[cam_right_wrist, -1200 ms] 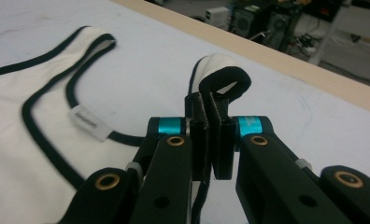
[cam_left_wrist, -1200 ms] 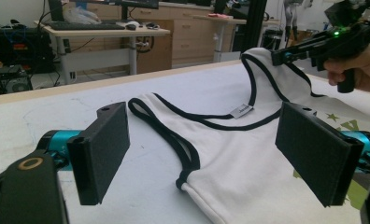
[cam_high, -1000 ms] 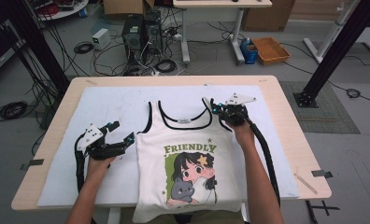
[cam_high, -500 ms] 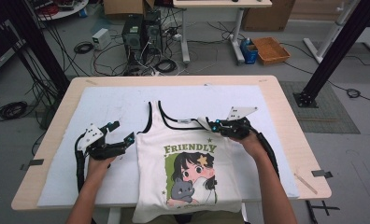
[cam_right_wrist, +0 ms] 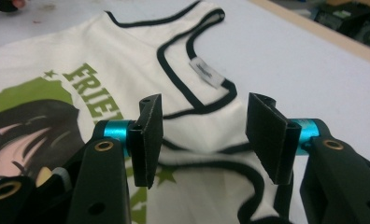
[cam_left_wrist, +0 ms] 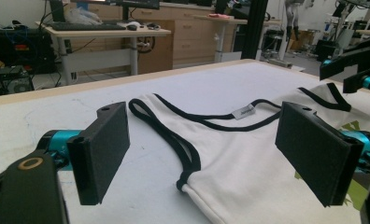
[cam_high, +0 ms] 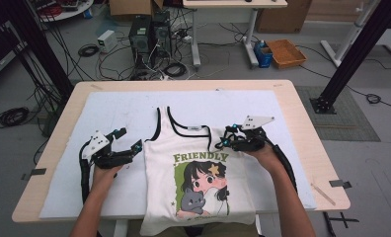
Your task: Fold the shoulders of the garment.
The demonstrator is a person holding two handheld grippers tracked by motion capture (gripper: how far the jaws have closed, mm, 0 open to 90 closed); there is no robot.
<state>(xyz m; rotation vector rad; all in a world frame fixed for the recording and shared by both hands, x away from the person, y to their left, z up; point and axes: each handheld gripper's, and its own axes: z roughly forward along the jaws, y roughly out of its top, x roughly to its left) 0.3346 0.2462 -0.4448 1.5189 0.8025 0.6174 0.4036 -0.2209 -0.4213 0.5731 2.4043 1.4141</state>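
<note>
The shirt [cam_high: 198,173] lies flat on the surface [cam_high: 292,103]. The right gripper [cam_high: 226,138], fingers just opening, has let its folded strap go; the left gripper [cam_high: 129,139] waits wide at nine o'clock.

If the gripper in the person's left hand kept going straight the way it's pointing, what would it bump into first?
Most likely the tank top. The left gripper has open jaws aimed low across the white mat, and the shirt's armhole edge lies just ahead between them, though the exact depth is hard to judge.

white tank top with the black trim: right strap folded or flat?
Folded. In the high view the white tank top has its right strap doubled down onto the chest; the right gripper, jaws just opened, hovers there.
</note>
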